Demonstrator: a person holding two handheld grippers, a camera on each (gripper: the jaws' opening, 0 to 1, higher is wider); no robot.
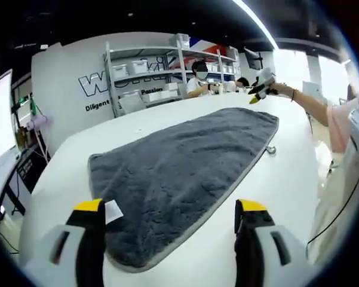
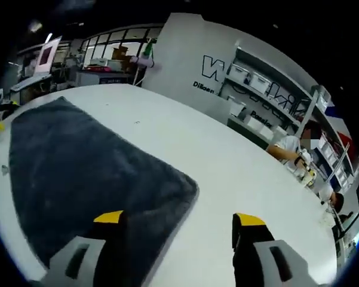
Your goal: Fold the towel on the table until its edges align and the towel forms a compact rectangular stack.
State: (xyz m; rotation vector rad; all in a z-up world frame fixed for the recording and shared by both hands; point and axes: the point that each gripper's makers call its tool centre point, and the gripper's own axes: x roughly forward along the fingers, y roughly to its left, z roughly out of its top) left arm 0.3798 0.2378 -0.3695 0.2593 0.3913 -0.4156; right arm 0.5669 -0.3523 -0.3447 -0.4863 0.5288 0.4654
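So the grey towel [image 1: 179, 179] is lying flat and fully spread on the white tabletop [image 1: 275, 197], nothing folded yet as far as I can judge. In the left gripper view the left gripper [image 1: 170, 218] is hovering over one short end of it, fingers [image 1: 91, 215] wide apart and gripping nothing, with a little white label [image 1: 112, 210] sitting just beside the 9 o'clock finger. In the right gripper view the right gripper [image 2: 178, 224] is sitting over a corner of the towel [image 2: 77, 179], fingers [image 2: 110, 224] also spread open and empty, one over the fabric and the other over bare tabletop [image 2: 227, 167] at 3 o'clock. The right gripper also shows far off at 1 o'clock in the left gripper view, in a person's hand. I'd say the step here is getting a hold of two corners of one end. To do it well, I'm thinking each gripper should be pinching right at the hemmed edge, catching one layer cleanly, then both lifting together so the end is travelling level over to the opposite end and the edges are lining up instead of skewing. There's also a small object [image 1: 271, 150] just off the towel's long edge at 2 o'clock; can't tell what it is
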